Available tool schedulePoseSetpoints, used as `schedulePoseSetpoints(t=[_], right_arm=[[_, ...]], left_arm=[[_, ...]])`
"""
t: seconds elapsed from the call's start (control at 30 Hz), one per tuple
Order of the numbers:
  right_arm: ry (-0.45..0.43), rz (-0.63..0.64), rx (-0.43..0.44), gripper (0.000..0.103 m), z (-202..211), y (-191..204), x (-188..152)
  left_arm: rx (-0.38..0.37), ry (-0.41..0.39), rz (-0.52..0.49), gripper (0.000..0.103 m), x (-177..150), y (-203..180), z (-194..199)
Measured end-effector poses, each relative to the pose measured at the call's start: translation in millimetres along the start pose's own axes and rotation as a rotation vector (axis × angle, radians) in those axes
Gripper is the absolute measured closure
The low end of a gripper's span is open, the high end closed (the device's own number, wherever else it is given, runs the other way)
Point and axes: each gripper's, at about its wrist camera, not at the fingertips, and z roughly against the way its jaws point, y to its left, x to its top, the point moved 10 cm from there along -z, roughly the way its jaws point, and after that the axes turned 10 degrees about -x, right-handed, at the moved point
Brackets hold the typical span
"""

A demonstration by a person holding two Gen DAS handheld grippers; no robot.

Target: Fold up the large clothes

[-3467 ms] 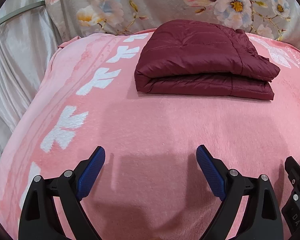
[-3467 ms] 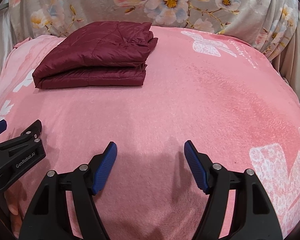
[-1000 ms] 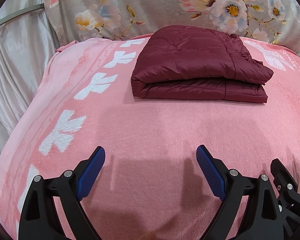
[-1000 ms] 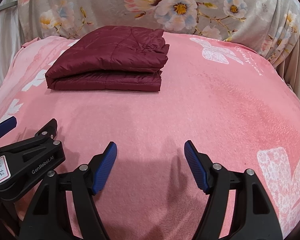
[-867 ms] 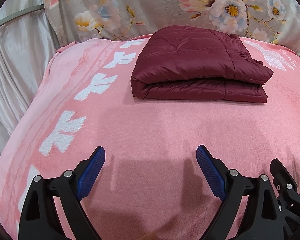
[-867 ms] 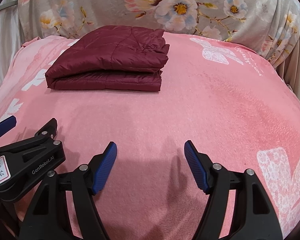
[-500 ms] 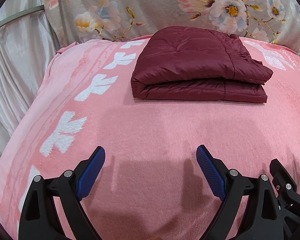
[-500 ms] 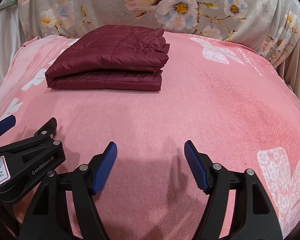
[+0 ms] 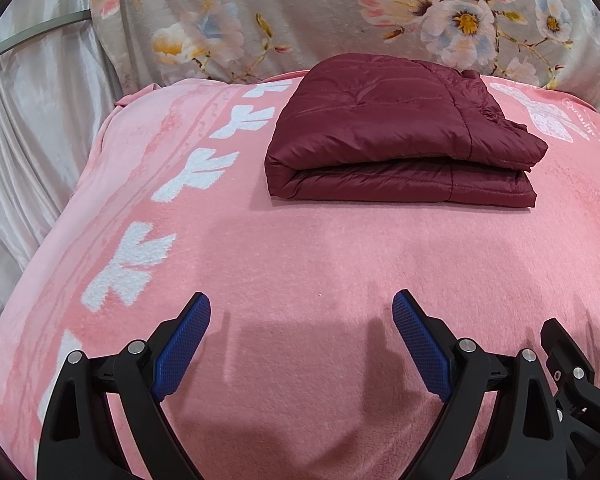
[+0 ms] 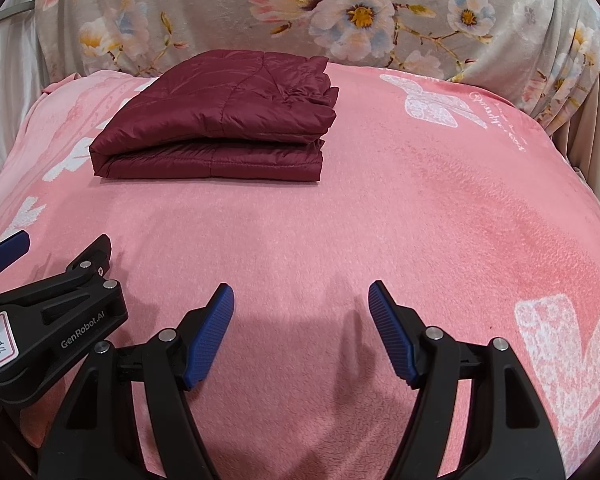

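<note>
Can't see much of the far side of the jacket [image 9: 396,136] from here, its back edge is hidden behind its own bulk, and whatever's under the pink blanket [image 9: 300,260] is fully covered, so I can't tell what the surface is. The white lettering by the blanket's far right corner is too warped to read. My left gripper [image 9: 302,330] only shows partly in the right cam, w/ a label reading 13.14 or so.

Jacket is maroon, quilted, folded into a flat two-layer stack. Long axis runs left-right across the blanket, parallel to the far edge, rounded fold facing left, looser bunched ends on the right. It's sitting near the far edge, a bit toward the far left corner, just in front of the floral cloth [image 10: 340,12] at the back. Silvery curtain [image 9: 32,100] hangs off the left side.

Both claws spread wide, nothing in either. Left gripper hovers over the near edge, blue pads [image 9: 180,350] well apart. Right gripper [image 10: 300,330] same deal, just beside the left one, also over the near edge. Neither touches the jacket, both well apart from it.
</note>
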Motion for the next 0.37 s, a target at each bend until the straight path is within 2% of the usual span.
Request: schedulePoseSetpoints(t=[0.37], right_arm=[[0.000,0.002,0.001,0.036,0.0,-0.8,0.1]], left_arm=[[-0.004,0.000,-0.002,0.013,-0.4,-3.0,-0.3]])
